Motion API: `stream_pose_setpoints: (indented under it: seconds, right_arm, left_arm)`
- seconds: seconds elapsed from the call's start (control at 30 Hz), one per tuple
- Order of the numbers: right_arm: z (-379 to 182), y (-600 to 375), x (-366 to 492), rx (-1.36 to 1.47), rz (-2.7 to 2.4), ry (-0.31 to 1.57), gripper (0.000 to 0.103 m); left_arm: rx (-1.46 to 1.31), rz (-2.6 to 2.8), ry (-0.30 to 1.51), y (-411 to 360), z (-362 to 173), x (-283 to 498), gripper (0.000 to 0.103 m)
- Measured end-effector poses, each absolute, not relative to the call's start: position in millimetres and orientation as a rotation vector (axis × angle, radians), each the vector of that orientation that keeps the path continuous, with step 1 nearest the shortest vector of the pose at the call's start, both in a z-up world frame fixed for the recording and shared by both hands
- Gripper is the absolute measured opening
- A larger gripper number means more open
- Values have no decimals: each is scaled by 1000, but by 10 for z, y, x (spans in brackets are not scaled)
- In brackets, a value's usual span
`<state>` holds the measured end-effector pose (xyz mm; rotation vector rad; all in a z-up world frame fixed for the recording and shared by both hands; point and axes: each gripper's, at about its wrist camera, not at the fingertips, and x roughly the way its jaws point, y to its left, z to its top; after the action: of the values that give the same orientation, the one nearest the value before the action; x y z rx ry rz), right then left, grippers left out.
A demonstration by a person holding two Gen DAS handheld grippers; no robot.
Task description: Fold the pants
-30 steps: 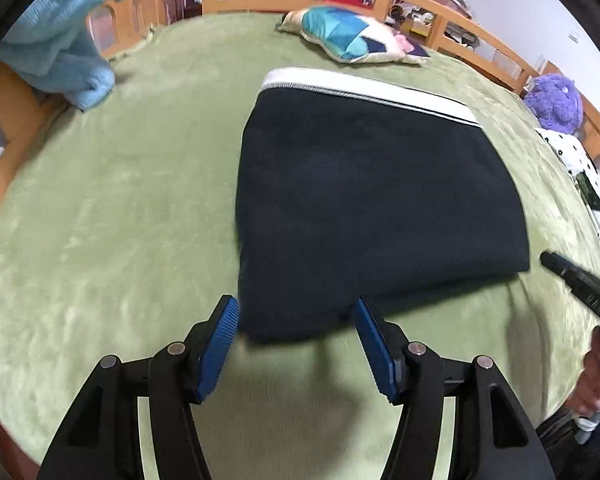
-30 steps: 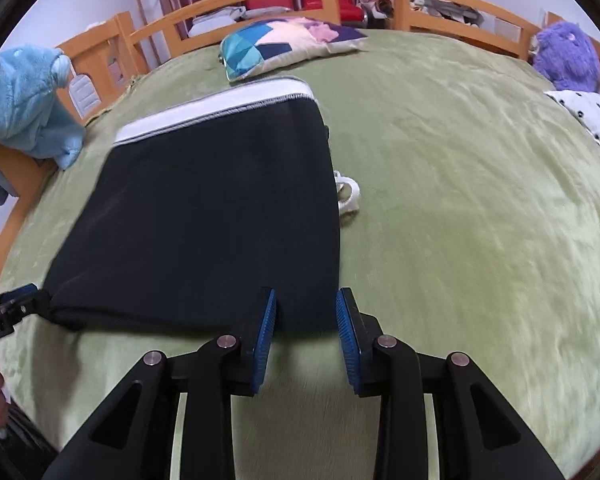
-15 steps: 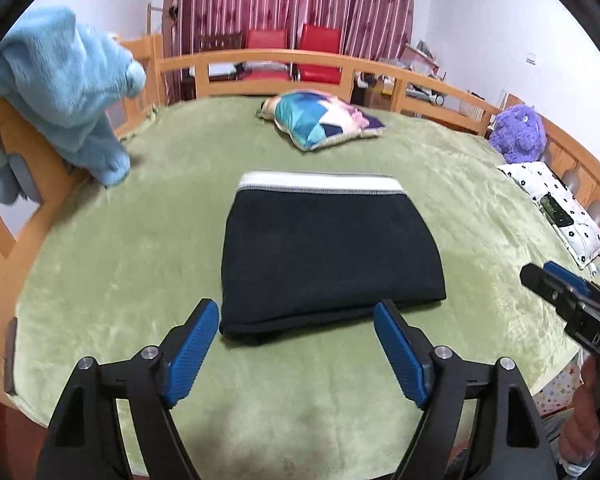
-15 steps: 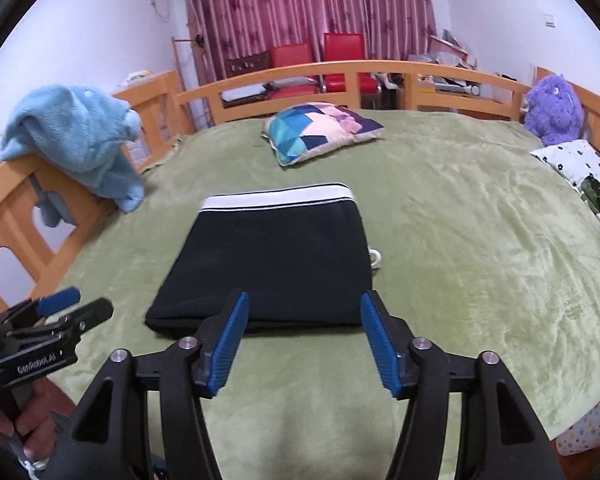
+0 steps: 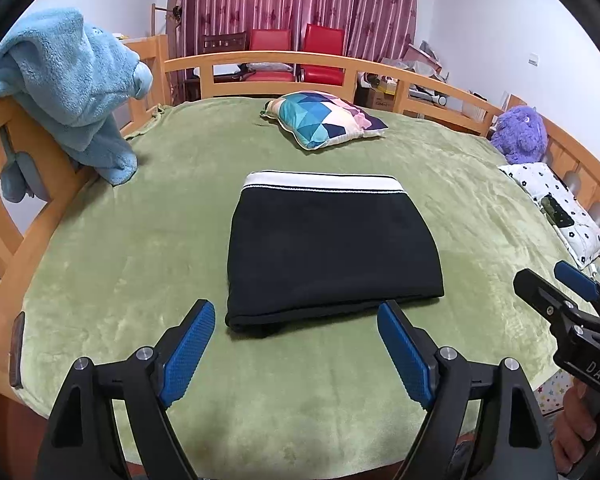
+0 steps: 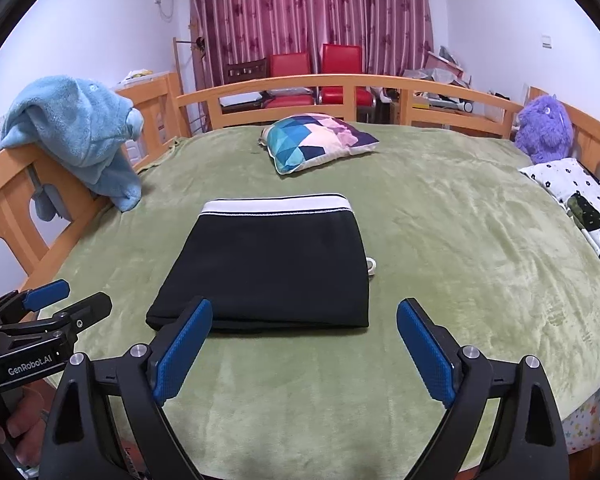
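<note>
Black pants (image 5: pixel 332 248) with a white waistband lie folded into a flat rectangle in the middle of the green blanket (image 5: pixel 132 240); the right wrist view shows them too (image 6: pixel 272 264). My left gripper (image 5: pixel 293 306) hangs above the blanket just short of the pants' near fold, its jaws opening with nothing pressed between them. My right gripper (image 6: pixel 305 305) hovers the same way at the near edge, jaws opening and empty. A white drawstring end (image 6: pixel 371 266) pokes out at the pants' right side.
A patterned pillow (image 5: pixel 324 118) lies beyond the pants. A blue fleece (image 5: pixel 72 84) hangs over the wooden rail (image 5: pixel 4 240) at left. A purple plush toy (image 5: pixel 520 132) and a white flowered cushion (image 5: pixel 556 208) sit at right. Red chairs stand behind the bed.
Both grippers rose and drew back from the pants' near edge, and their jaws spread wide. The pants stay flat on the blanket and look smaller in both views.
</note>
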<state>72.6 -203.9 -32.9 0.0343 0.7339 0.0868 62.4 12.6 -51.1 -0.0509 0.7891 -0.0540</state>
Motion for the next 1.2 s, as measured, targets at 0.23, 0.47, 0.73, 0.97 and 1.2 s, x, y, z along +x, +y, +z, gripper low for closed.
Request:
stream_pose_setpoints:
  seconds: [0.23, 0.47, 0.73, 0.97, 1.2]
  right_arm:
    - [-333, -2045, 765, 63, 91, 745, 92]
    - [-327, -2028, 770, 71, 88, 749, 92]
    - [-314, -2023, 768, 66, 87, 748, 92]
    - [-304, -2048, 761, 82, 89, 745, 92]
    - [-292, -2072, 757, 87, 85, 742, 92]
  left_arm:
    - [-56, -37, 804, 160, -527, 608, 83]
    - [-52, -26, 805, 182, -525, 580, 83]
    - [-54, -17, 800, 223, -529, 561, 83]
    - [-46, -20, 804, 207, -533, 578, 83]
    - [-51, -23, 804, 204, -528, 586, 83]
